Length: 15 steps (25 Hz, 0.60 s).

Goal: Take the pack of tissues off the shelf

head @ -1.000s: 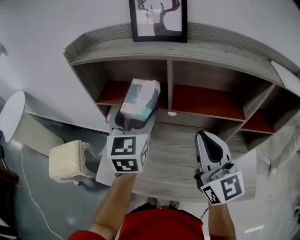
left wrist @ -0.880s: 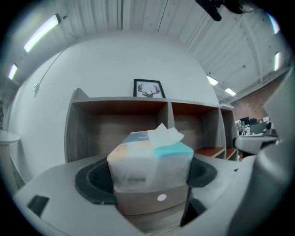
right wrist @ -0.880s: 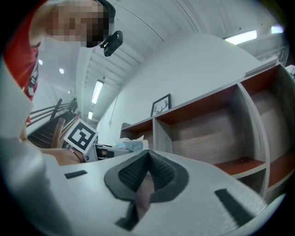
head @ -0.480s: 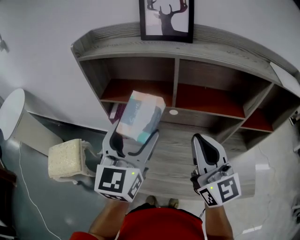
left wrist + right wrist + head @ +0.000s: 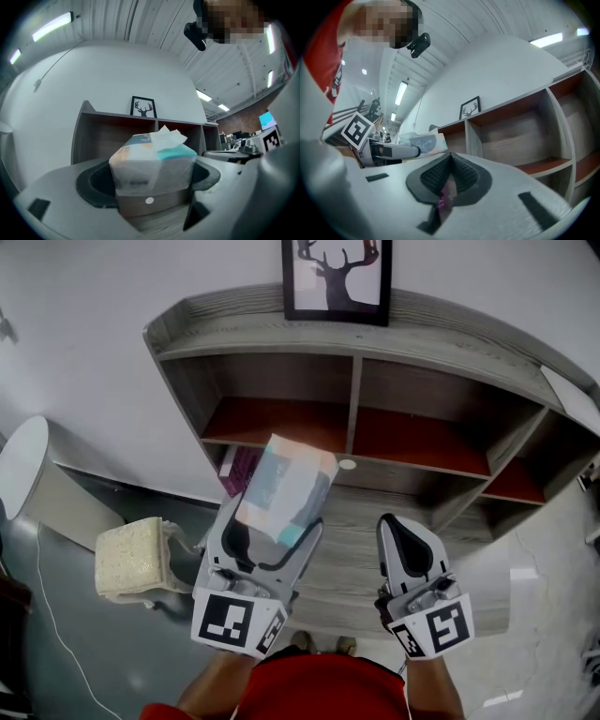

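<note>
A soft pack of tissues, white with teal and orange print, is held clear of the grey wooden shelf unit. My left gripper is shut on the pack, both jaws pressing its sides. In the left gripper view the pack fills the centre between the jaws, a tissue poking from its top. My right gripper hangs beside it on the right, shut and empty. In the right gripper view its ribbed pads meet, and the pack shows to the left.
The shelf has red-floored compartments and a framed deer picture on top. A purple item lies in the lower left compartment. A beige cushioned stool stands left, a round white table farther left.
My left gripper has drawn the tissue pack back from the shelf toward me and slightly lower. The right gripper has drifted a little left and down.
</note>
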Available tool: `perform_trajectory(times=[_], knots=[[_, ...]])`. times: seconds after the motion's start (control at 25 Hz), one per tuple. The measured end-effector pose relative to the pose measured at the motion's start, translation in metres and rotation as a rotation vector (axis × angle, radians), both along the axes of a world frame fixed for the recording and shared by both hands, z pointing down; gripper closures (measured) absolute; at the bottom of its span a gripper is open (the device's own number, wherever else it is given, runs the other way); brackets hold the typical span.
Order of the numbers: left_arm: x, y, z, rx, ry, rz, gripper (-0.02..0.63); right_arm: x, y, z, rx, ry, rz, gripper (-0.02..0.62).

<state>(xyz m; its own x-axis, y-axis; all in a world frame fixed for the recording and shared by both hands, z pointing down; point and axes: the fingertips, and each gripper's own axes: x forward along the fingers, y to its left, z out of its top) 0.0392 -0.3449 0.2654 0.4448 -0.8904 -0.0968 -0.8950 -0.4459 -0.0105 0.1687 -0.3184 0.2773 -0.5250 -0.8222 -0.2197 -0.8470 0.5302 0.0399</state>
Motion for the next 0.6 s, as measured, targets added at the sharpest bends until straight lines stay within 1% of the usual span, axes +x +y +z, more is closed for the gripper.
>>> perform_trajectory(times=[0.36,0.6], knots=[[0.0008,-0.0018,0.0029,-0.008,0.004,0.007,0.173,-0.0007,0.0011,0.0005,-0.002,0.012,0.014,0.591],[-0.0007,-0.0014,0.0028,-0.007,0.008,-0.009,0.173,0.0029,0.0017,-0.0007,0.003,0.006,0.015,0.591]])
